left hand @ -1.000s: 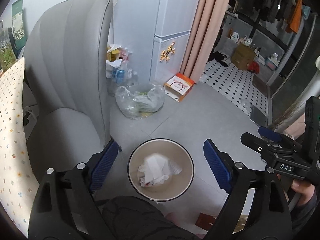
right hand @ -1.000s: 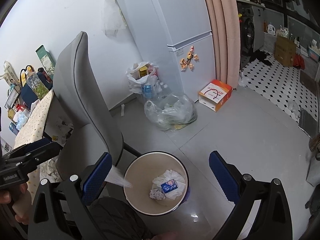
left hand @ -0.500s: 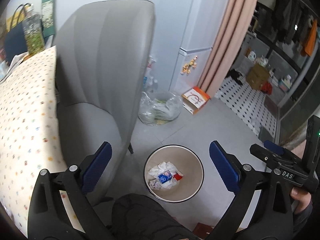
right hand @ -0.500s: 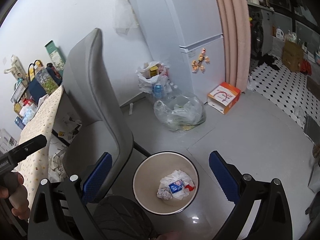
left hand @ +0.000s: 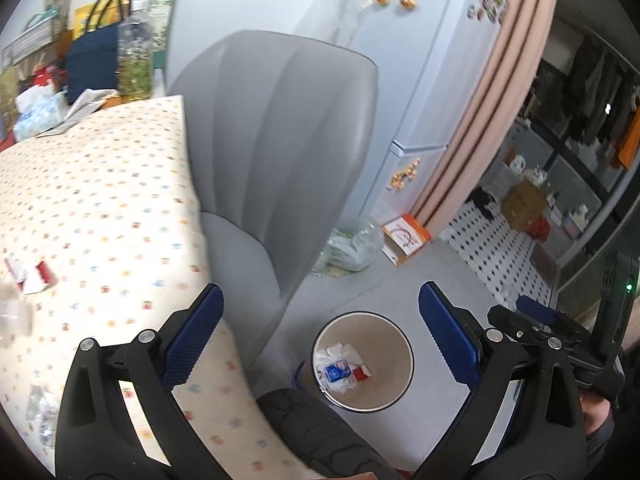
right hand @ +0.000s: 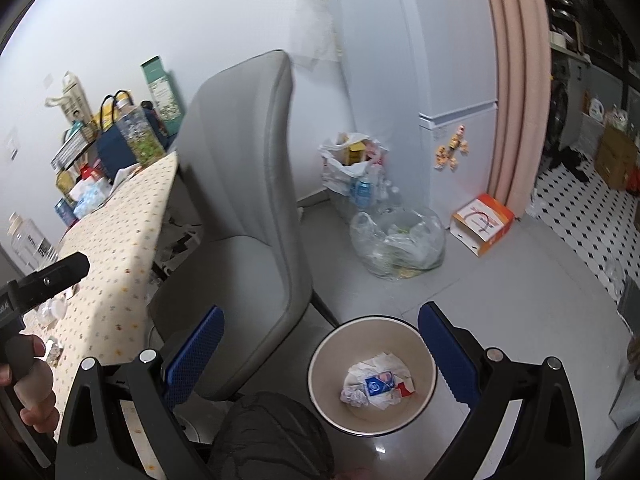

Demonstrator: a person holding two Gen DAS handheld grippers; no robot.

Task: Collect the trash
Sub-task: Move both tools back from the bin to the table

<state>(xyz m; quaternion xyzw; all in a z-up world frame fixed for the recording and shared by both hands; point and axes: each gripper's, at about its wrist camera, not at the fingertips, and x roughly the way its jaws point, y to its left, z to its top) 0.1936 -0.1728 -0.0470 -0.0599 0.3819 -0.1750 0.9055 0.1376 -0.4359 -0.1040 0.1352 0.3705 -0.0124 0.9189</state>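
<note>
1. Left gripper: jaws wide apart, holding nothing, at lower centre.
2. Right gripper: jaws spread, holding nothing.
3. Trash bin, lower centre on bare grey floor, holds crumpled trash.
4. Grey chair stands just left of the bin; the table edge touches the chair.

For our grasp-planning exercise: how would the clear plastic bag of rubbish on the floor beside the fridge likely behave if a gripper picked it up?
The clear plastic bag looks thin and crumpled, so it would probably sag and change shape rather than lift stiffly. Its contents look like loose, light scraps, so it is likely light for its bulk. The glossy film may slip between the pads unless it is bunched.
</note>
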